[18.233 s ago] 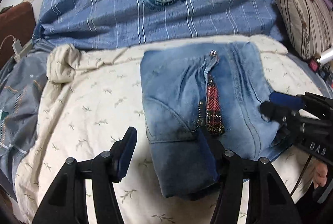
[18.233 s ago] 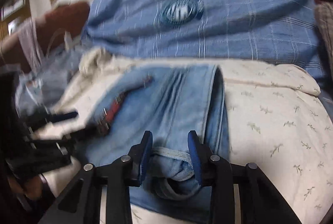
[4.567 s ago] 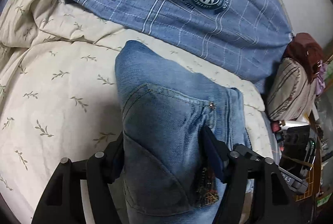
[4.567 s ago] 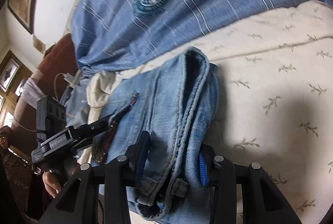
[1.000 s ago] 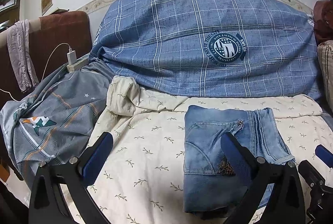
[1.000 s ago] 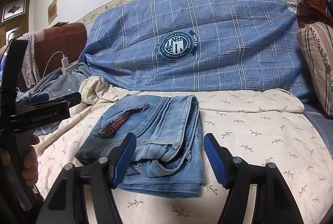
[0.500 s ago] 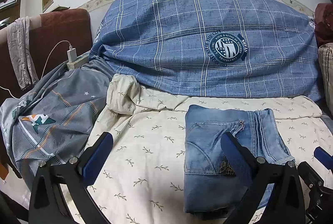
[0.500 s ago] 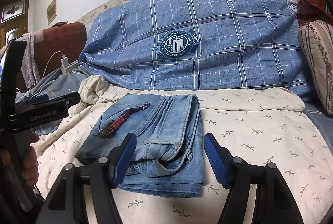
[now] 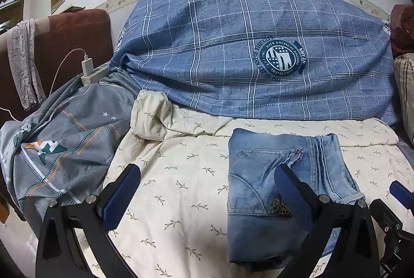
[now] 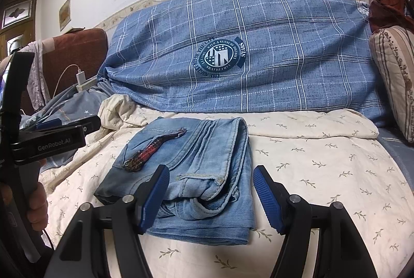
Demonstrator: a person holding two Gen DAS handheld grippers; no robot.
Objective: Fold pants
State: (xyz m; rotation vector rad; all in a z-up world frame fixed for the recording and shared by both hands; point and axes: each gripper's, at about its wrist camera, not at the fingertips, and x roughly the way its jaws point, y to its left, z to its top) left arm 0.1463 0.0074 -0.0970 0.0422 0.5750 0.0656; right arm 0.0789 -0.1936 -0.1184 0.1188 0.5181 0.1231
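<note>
Folded light-blue jeans [image 9: 271, 174] [image 10: 201, 159] lie as a compact stack on the cream leaf-print sheet [image 9: 181, 190], a red beaded trim [image 10: 147, 151] along the pocket. My left gripper [image 9: 207, 187] hovers open over the sheet, its right finger in front of the jeans' near left part, nothing between the pads. My right gripper [image 10: 211, 197] stands open just short of the jeans' near edge, pads apart from the cloth. In the right wrist view the left gripper [image 10: 51, 138] shows at the left, held by a hand [image 10: 36, 203].
A large blue plaid cushion [image 9: 245, 58] backs the bed. A grey patterned blanket [image 9: 64, 148] lies at left, with a charger and cable [image 9: 86, 68] by a brown headboard. A striped pillow [image 10: 396, 81] stands at the right. Bare sheet spreads right of the jeans.
</note>
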